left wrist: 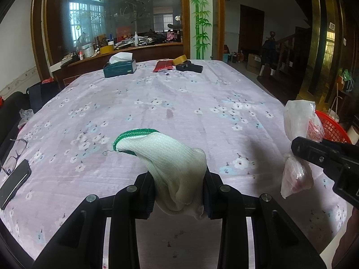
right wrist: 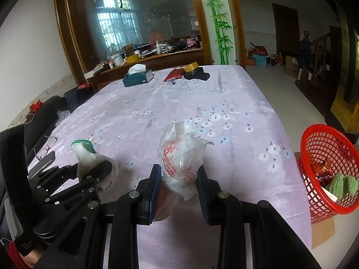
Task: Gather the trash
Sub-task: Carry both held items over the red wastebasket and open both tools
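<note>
Above the floral desk [left wrist: 179, 94], two tools each grip one item. Left tool [left wrist: 179, 192] clamps one white knitted green-cuffed glove [left wrist: 166, 154], cuff toward eleven o'clock. Right tool [right wrist: 179, 186] clamps one crumpled white plastic bag [right wrist: 181, 152], upright toward twelve.

A pale lilac tablecloth [left wrist: 179, 103] carries white and blue blossoms. The white knitted glove [left wrist: 170, 157] has a green cuff. The red mesh plastic basket [right wrist: 325, 163] holds green scraps; the clear plastic bag [right wrist: 181, 157] bears red print.

Probably a home: flowered tablecloth [left wrist: 157, 103], tissue box [left wrist: 120, 68], staircase [left wrist: 289, 42].
</note>
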Action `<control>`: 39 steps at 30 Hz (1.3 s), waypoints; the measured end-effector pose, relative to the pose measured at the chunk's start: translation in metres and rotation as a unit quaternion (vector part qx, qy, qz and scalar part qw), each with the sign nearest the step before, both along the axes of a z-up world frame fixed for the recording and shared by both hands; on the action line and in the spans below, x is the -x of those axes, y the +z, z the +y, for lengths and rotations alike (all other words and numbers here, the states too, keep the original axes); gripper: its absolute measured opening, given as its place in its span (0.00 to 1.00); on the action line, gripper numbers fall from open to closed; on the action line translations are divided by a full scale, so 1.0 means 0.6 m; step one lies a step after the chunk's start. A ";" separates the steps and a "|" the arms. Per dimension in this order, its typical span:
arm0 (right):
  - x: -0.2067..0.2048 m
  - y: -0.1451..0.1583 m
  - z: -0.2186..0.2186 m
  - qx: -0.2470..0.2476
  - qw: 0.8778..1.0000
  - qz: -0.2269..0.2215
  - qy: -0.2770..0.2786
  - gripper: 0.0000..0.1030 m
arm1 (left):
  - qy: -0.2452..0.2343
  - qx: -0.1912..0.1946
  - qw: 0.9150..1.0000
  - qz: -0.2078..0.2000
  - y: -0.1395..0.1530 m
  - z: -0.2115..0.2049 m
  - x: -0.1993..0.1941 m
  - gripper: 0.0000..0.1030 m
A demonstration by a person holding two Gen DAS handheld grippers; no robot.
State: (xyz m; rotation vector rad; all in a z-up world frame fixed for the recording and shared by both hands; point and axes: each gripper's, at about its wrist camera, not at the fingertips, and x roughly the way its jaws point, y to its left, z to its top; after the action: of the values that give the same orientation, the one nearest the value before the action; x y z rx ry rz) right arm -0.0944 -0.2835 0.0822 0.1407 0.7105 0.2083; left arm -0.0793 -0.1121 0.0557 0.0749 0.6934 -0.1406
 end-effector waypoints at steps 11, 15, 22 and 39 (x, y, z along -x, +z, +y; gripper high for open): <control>0.016 0.025 -0.104 -0.025 0.997 -0.016 -0.069 0.33 | -0.089 0.027 0.995 0.017 0.042 -0.078 -0.009 0.31; 0.028 0.041 -0.168 -0.037 0.993 -0.029 -0.111 0.33 | -0.135 0.035 0.990 0.026 0.060 -0.130 -0.014 0.31; 0.058 0.062 -0.287 -0.053 0.981 -0.051 -0.179 0.33 | -0.215 0.069 0.972 0.063 0.080 -0.241 -0.029 0.31; 0.076 0.073 -0.465 -0.060 0.962 -0.058 -0.261 0.34 | -0.321 0.068 0.941 0.083 0.071 -0.480 -0.057 0.31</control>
State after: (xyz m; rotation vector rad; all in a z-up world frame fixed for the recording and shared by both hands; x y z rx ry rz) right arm -0.1399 -0.5626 0.1257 0.4224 0.5229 -0.2454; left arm -0.0453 -0.4001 0.0983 0.1579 0.8062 -0.8300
